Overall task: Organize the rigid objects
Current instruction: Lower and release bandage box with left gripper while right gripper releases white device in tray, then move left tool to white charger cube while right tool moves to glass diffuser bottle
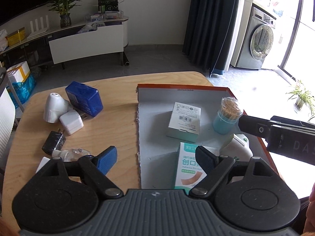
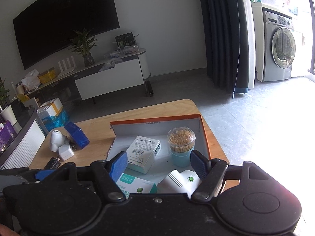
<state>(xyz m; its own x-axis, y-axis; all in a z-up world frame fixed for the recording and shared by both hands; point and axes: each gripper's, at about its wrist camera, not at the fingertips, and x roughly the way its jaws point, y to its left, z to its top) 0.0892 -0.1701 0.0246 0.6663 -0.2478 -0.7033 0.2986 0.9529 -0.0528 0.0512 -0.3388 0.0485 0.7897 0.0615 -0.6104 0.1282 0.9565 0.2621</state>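
1. Pale plywood table (image 1: 110,106) with rounded corners stands in a living room, with a wall TV (image 2: 65,21) and a washing machine (image 1: 256,41) behind it.
2. On the table's right side lies a shallow cardboard tray (image 1: 149,129), orange outside, pale grey inside, its near left wall torn ragged.
3. Inside it are 4 things: a white carton with a barcode label (image 1: 185,122), a blue tub of toothpicks under a clear domed lid (image 1: 226,116), a white plastic device with a green dot (image 1: 239,147), and a green-white box reading "Adhesive Bandage" (image 1: 189,167).
4. Outside, left of the tray: a translucent blue case (image 1: 84,98), a white cone-shaped gadget (image 1: 54,106), a white cube charger (image 1: 70,123), a black plug adapter (image 1: 53,142), and a small clear bottle (image 1: 70,153).
5. Left gripper (image 1: 155,157) hangs over the tray's torn edge, fingers wide, holding nothing.
6. Right gripper (image 2: 159,161) hovers above the tray, fingers wide and empty; "DAS" shows on its side.
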